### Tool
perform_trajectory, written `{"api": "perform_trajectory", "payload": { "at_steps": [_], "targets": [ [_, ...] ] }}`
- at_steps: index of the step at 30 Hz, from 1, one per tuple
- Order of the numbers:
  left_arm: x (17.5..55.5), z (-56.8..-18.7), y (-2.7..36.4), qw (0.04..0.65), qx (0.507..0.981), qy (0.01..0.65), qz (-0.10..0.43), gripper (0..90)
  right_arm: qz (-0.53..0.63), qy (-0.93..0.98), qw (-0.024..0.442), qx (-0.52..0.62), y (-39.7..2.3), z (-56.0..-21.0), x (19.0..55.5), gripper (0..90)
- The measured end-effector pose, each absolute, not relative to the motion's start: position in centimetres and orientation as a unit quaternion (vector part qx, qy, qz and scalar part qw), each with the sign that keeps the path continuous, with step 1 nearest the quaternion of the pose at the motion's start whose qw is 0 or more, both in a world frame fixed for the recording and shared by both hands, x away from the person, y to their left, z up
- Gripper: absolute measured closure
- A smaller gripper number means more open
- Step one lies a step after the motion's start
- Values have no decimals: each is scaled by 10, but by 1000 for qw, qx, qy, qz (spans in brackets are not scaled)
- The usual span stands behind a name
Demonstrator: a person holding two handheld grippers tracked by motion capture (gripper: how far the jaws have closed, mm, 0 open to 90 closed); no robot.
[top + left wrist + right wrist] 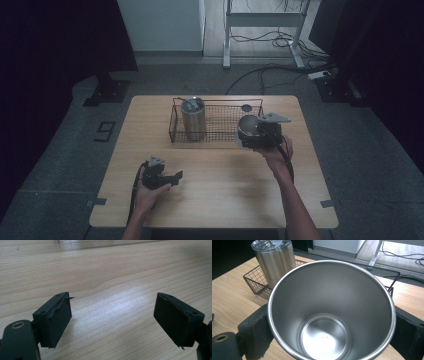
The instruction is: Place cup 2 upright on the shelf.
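Note:
My right gripper (pixel 251 133) is shut on an open steel tumbler (pixel 248 125), which it holds above the front right corner of the black wire basket (pixel 220 140). In the right gripper view the tumbler (pixel 329 305) shows its empty inside, with the black pads (pixel 253 333) pressed on both sides of its wall and the right gripper (pixel 332 333) around it. A second steel tumbler (pixel 193 120) with a clear lid stands upright in the basket's left end (pixel 275 261). My left gripper (pixel 175 176) rests low over the near left of the table, jaws apart with nothing between them (pixel 112 317).
The wooden table (pixel 220 190) holds the basket at its back middle. A small dark round disc (pixel 246 107) lies by the basket's back right corner. Beyond the table are a desk frame (pixel 262 22) and cables on the floor (pixel 280 70).

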State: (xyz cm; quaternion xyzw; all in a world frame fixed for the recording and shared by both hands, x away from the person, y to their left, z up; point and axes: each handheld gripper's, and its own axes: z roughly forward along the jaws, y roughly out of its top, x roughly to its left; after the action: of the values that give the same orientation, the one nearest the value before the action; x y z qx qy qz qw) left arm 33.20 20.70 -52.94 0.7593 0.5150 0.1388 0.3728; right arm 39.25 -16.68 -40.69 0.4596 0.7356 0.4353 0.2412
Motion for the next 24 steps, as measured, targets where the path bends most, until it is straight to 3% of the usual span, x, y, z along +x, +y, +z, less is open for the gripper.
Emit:
{"api": "perform_trajectory", "payload": {
  "at_steps": [24],
  "targets": [
    [331, -527, 208, 373, 763, 509, 142, 148, 432, 737, 238, 462, -163, -398, 421, 70]
  ]
}}
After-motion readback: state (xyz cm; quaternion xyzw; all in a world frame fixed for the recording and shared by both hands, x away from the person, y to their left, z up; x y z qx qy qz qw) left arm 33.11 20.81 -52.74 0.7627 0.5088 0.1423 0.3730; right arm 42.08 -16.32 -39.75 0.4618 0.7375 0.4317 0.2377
